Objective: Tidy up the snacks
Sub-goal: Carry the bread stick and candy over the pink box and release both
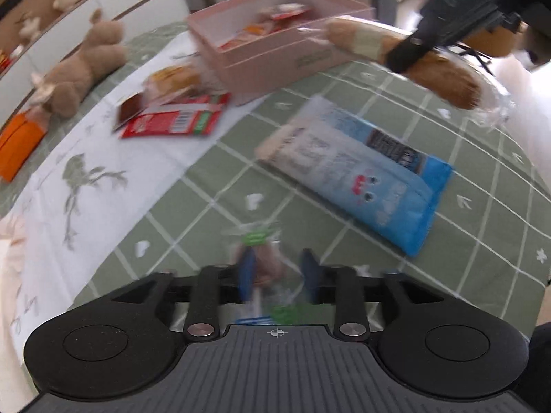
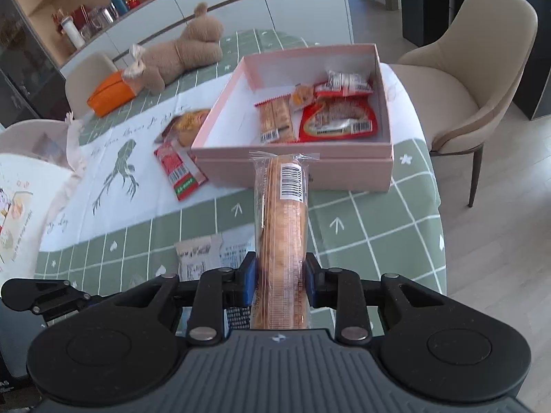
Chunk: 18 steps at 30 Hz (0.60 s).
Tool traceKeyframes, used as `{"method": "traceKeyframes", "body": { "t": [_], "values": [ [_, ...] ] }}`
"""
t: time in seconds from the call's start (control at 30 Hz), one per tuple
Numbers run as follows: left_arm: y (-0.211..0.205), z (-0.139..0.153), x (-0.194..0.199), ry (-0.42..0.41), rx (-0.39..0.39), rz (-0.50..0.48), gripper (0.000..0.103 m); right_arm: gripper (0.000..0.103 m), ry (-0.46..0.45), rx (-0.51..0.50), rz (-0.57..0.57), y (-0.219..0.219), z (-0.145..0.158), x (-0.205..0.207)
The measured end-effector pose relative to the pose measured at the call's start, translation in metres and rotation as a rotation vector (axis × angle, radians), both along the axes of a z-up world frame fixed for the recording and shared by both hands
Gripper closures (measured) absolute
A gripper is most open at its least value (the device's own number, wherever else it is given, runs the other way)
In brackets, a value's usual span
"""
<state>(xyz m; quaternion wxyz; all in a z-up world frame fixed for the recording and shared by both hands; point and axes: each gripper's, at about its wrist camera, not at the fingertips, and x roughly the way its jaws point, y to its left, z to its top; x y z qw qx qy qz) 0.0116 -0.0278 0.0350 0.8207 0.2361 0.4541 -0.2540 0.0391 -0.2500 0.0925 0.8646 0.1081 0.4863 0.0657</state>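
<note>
The task is judged partly done: several wrapped snacks (image 2: 330,110) are already laid in the pink box (image 2: 292,168) at twelve o'clock, while a red packet (image 2: 179,168) at ten o'clock, a blue packet (image 1: 361,175) and others are left on the green checked tablecloth (image 2: 378,227). A long bread-like snack (image 2: 282,227) is clamped in the right gripper (image 2: 280,272) just short of the box; the left gripper (image 1: 279,272) has its jaws apart, a small blurred clear-wrapped snack (image 1: 261,261) seen between them. Only barcodes are made out; no writing is readable.
</note>
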Motion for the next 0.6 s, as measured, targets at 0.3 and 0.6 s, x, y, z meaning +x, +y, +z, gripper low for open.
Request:
{"method": "traceKeyframes", "body": {
  "t": [0.3,0.6],
  "values": [
    [0.02,-0.004,-0.001,0.009,-0.027,0.069,0.034,0.076,0.023,-0.029,-0.036,-0.002,-0.005,-0.01],
    [0.054,-0.003,0.029,0.15,-0.255,0.176,0.062,0.076,0.028,-0.006,-0.081,-0.014,-0.01,-0.02]
  ]
}}
